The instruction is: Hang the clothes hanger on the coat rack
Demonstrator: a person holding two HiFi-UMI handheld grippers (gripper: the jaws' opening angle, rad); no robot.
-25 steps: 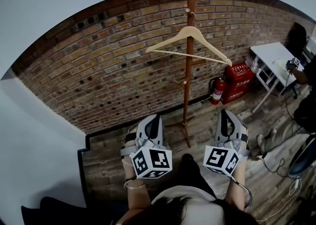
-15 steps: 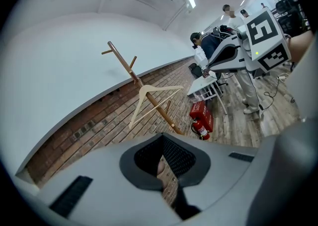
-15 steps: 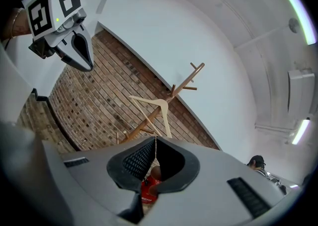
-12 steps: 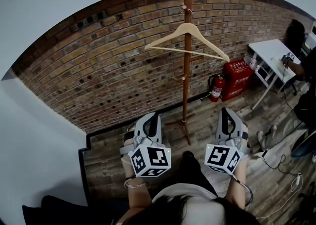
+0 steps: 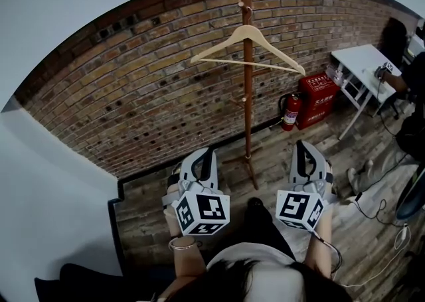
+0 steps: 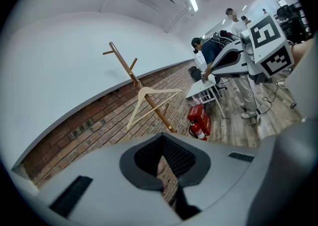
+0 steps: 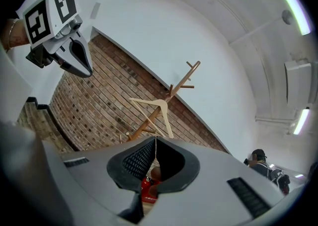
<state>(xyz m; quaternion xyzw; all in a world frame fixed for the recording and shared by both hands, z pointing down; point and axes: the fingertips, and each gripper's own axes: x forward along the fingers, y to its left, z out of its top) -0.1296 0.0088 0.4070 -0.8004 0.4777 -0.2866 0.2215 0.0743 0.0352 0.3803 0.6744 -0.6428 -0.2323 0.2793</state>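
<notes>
A pale wooden clothes hanger (image 5: 247,48) hangs by its hook on a peg of the tall brown coat rack (image 5: 248,105) in front of the brick wall. Both grippers are held low and well short of the rack, one on each side of its pole. My left gripper (image 5: 207,154) is shut with nothing in it; its meshed pads meet in the left gripper view (image 6: 161,143), with the hanger (image 6: 149,103) far beyond. My right gripper (image 5: 302,147) is also shut and empty (image 7: 155,140), pointing at the hanger (image 7: 156,107).
A red fire extinguisher (image 5: 290,111) and a red box (image 5: 317,98) stand by the wall, right of the rack. A white table (image 5: 362,65) and a seated person (image 5: 412,88) are at the far right. Cables (image 5: 378,214) lie on the wooden floor.
The hanger stays on its peg and both grippers keep their places, shut. Only the head view has shifted, so rack and hanger sit slightly further left and higher.
</notes>
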